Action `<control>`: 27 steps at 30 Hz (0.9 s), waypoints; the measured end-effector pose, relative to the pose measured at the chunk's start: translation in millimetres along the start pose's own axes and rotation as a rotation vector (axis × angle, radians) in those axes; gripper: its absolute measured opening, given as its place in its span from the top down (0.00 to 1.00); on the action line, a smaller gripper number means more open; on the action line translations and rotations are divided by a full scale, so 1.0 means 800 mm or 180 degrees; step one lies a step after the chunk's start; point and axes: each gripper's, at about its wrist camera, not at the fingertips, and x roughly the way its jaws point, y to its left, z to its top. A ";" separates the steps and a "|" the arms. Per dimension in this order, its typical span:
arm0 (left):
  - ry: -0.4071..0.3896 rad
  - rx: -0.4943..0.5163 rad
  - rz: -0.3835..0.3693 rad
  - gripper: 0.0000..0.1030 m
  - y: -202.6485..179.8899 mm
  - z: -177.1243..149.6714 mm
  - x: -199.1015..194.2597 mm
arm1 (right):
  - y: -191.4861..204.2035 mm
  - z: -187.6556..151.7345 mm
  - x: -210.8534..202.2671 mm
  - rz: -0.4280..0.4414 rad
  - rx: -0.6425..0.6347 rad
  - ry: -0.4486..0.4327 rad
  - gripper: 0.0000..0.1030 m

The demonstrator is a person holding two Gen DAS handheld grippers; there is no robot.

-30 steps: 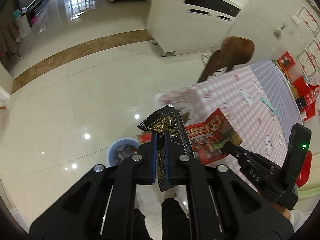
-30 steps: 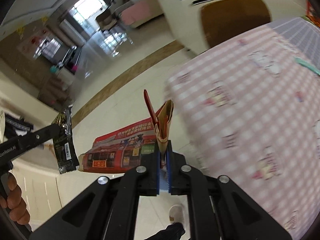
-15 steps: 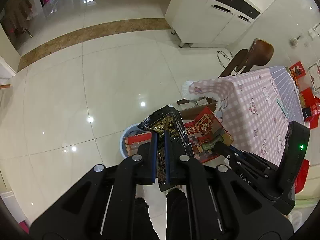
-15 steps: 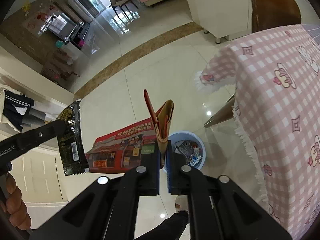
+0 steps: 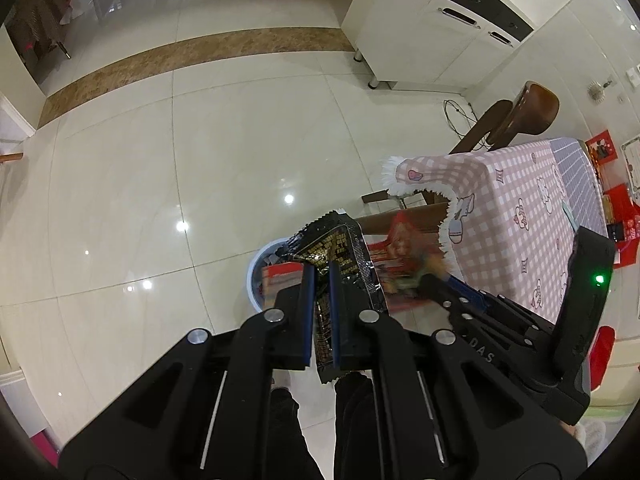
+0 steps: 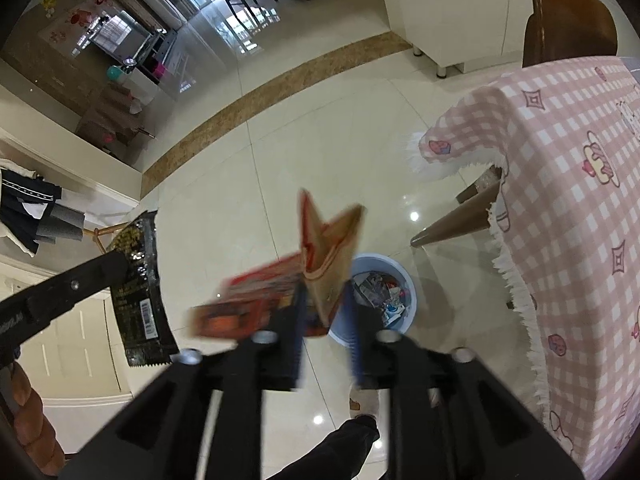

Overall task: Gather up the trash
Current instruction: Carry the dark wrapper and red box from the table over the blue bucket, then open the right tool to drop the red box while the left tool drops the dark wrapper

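My left gripper (image 5: 322,276) is shut on a black and gold snack wrapper (image 5: 340,248), held above a light blue trash bin (image 5: 256,268) on the floor. The wrapper also shows in the right wrist view (image 6: 138,280). My right gripper (image 6: 326,292) has its jaws apart, and a flattened red and brown carton (image 6: 320,256) sits loose and blurred between them, right above the bin (image 6: 384,292), which holds several scraps. The carton also shows in the left wrist view (image 5: 404,268).
A table with a pink checked cloth (image 6: 568,184) stands to the right of the bin, its wooden leg (image 6: 452,224) near it. A brown chair (image 5: 520,112) and white cabinets (image 5: 432,24) are behind. Glossy tile floor (image 5: 180,184) spreads to the left.
Both grippers have moved over the bin. The right gripper's jaws have opened and the carton has come loose between them. The left gripper still clamps the wrapper.
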 end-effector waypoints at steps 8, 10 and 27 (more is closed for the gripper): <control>0.0042 0.0011 0.0003 0.93 -0.001 -0.001 0.004 | 0.002 -0.003 -0.002 0.0001 -0.0021 0.0029 0.75; 0.0058 0.0021 0.0007 0.93 -0.004 -0.002 0.006 | 0.000 -0.003 -0.005 0.0001 -0.0011 0.0016 0.75; 0.0276 0.0216 0.0063 0.93 -0.039 -0.014 0.025 | -0.034 -0.012 -0.037 0.0001 0.0242 -0.0103 0.68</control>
